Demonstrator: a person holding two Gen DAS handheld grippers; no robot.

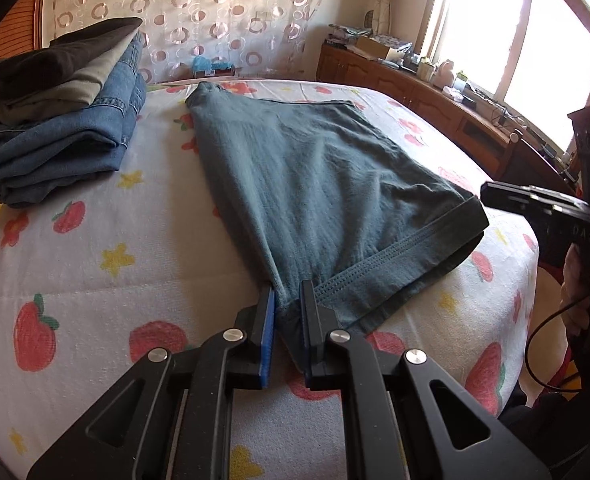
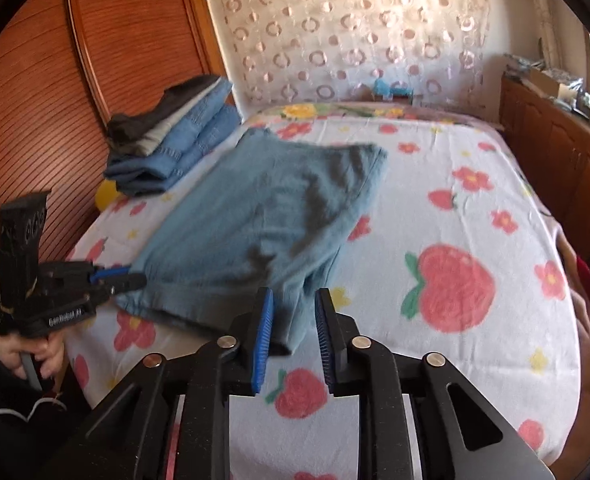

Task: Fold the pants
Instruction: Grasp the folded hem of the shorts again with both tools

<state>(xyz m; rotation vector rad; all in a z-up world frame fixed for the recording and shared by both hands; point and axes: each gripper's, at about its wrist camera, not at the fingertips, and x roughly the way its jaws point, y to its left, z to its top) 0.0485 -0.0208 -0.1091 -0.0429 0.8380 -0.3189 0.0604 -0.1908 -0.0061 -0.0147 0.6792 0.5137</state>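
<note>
Teal pants (image 1: 327, 184) lie flat on bed (image 1: 95, 280), part-folded. Soft, light knit, prob. limp and droopy; grab both near hem corners. Left tongs (image 1: 288, 300) pinched on one corner; right tongs (image 2: 293, 312) ajar around the other, not clamped.

The left tool (image 1: 287, 300) is black, with blue ridged pads (image 1: 268, 336) on the inside of its two fingers. Round silver screws (image 1: 233, 335) sit on its arms behind the pads. The right tool (image 2: 293, 308) looks the same. Seen from the right one, the left tool has white letters on its side, and behind it are a dark sleeve and a white cord.
</note>
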